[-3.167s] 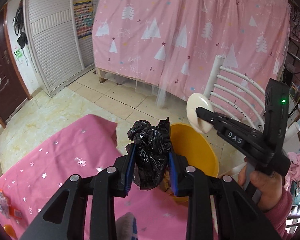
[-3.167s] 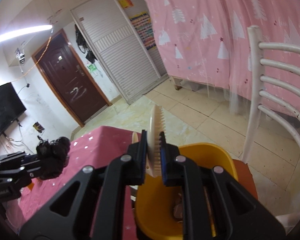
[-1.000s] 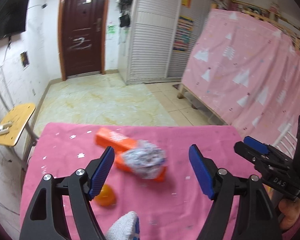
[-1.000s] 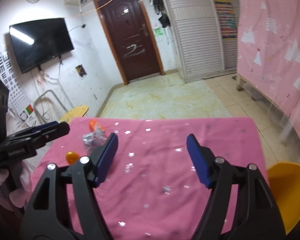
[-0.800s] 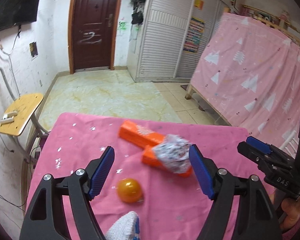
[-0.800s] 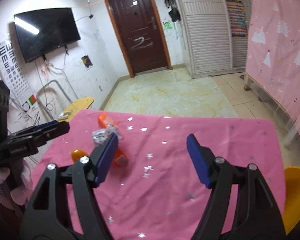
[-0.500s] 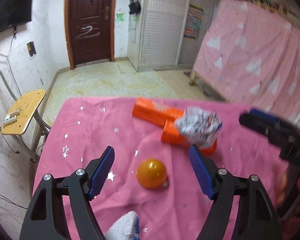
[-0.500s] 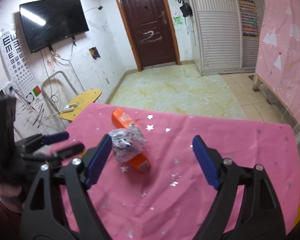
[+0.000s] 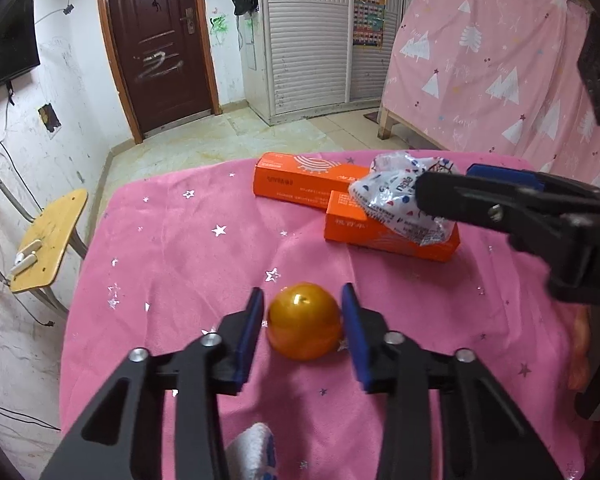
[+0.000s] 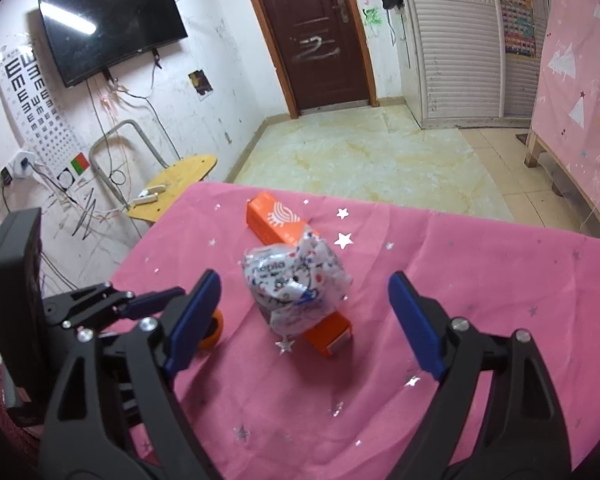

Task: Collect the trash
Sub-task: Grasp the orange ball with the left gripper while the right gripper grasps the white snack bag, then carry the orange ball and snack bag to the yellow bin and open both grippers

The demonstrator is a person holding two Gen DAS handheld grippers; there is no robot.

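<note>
Orange ball (image 9: 303,327) on the pink tablecloth (image 9: 172,248), nearer than the two orange boxes (image 9: 388,228). Left gripper (image 9: 302,322) brackets the ball, jaws narrow, small gaps either side. Crumpled wrapper (image 10: 296,280) lies on the boxes; right gripper (image 10: 304,320) spread wide around it, not touching.

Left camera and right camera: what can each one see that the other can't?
Only the left wrist view shows the whole orange ball between the left gripper pads. Only the right wrist view shows the eye chart and the open right gripper around the crumpled wrapper. Both show the wrapper, orange boxes, pink tablecloth and door.
</note>
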